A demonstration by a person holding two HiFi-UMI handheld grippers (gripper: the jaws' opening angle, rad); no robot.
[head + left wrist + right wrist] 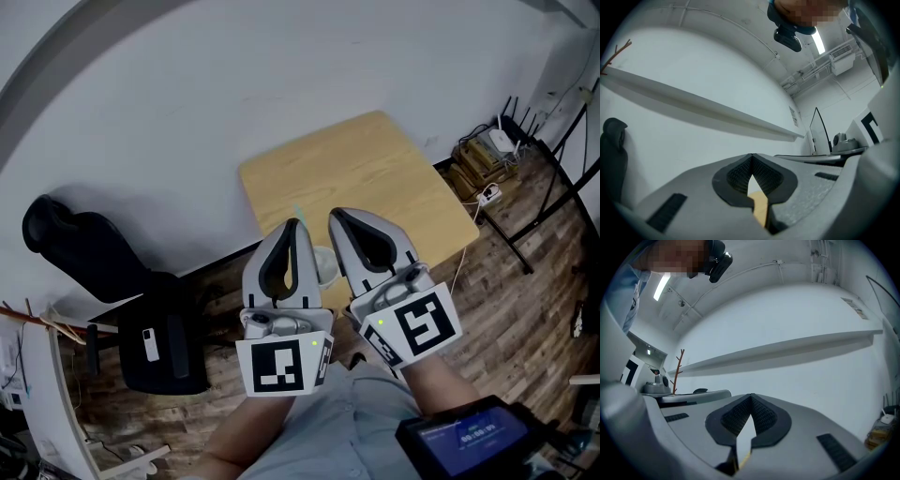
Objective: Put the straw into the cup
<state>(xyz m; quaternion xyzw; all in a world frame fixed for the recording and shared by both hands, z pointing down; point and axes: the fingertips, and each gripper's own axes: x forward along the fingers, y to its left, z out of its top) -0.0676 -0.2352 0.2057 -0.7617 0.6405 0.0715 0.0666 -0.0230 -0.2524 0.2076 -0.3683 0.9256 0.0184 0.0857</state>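
Observation:
In the head view both grippers are held up close to the camera, above the near edge of a small wooden table (366,178). My left gripper (293,223) and my right gripper (335,214) are both shut, with their tips touching and nothing between them. A pale rounded thing, possibly the cup (325,265), shows in the gap between the two grippers, mostly hidden. A faint greenish streak (298,214) by the left tip may be the straw. The left gripper view shows the left gripper (752,155) shut against a white wall. The right gripper view shows the same for the right gripper (751,395).
A black chair (89,246) and a black bag (164,342) stand at the left on the wooden floor. Cables, a power strip (487,194) and a metal stand (520,234) sit at the right. A handheld screen (466,436) is at the lower right. A wall shelf (703,110) runs across.

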